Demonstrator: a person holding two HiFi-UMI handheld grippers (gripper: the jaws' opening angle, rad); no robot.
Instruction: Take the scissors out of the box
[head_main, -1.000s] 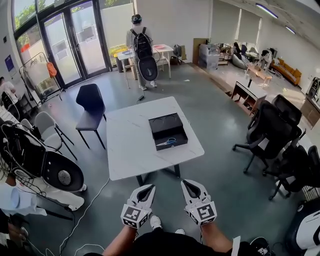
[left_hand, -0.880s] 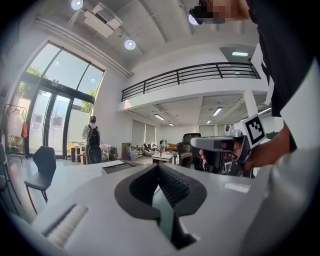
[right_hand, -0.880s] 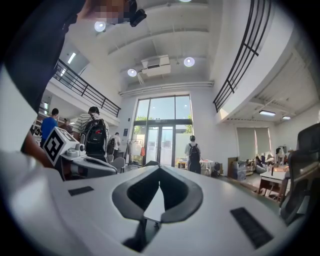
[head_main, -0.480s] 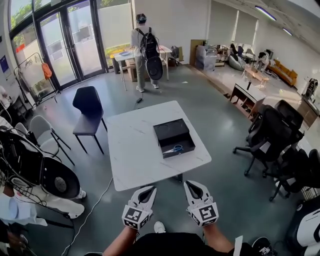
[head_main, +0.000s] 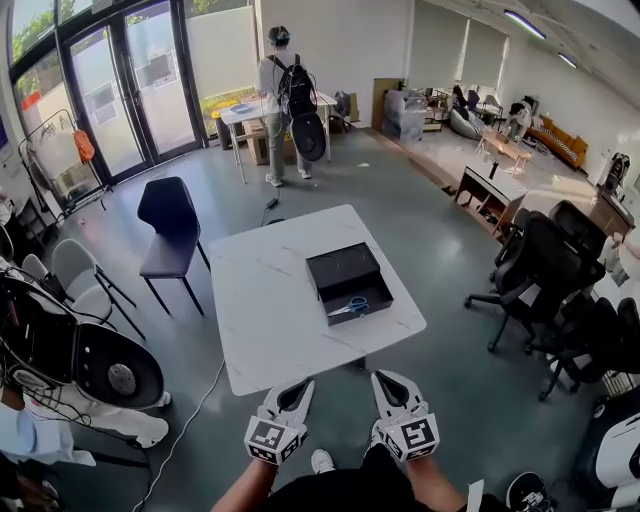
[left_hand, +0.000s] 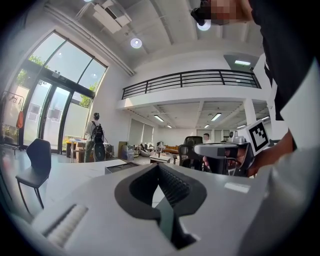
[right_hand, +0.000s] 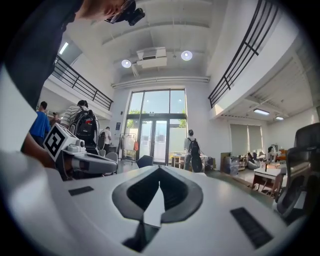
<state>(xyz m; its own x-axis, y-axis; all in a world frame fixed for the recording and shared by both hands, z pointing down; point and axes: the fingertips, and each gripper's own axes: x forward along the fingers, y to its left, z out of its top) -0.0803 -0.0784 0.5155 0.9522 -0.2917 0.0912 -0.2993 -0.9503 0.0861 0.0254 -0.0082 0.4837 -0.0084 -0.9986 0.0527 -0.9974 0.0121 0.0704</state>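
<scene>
Head view: scissors (head_main: 350, 306) lie inside the open box (head_main: 340, 268), at its near end. Left gripper (head_main: 298, 388) and right gripper (head_main: 385, 381) hang well short of the box, jaws together and empty, presumably because nothing is yet within reach.

Bright, even daylight enters through the tall glass doors (head_main: 120, 90). Long ceiling strip lights (head_main: 530, 20) and round recessed ceiling lamps (right_hand: 186, 55) supplement it. The polished grey floor (head_main: 420, 250) shows soft sheen. Shadow under the white rectangular desk (head_main: 270, 300) is faint. Both gripper views show strong fisheye bending, black vignetted corners and a soft near foreground.
</scene>
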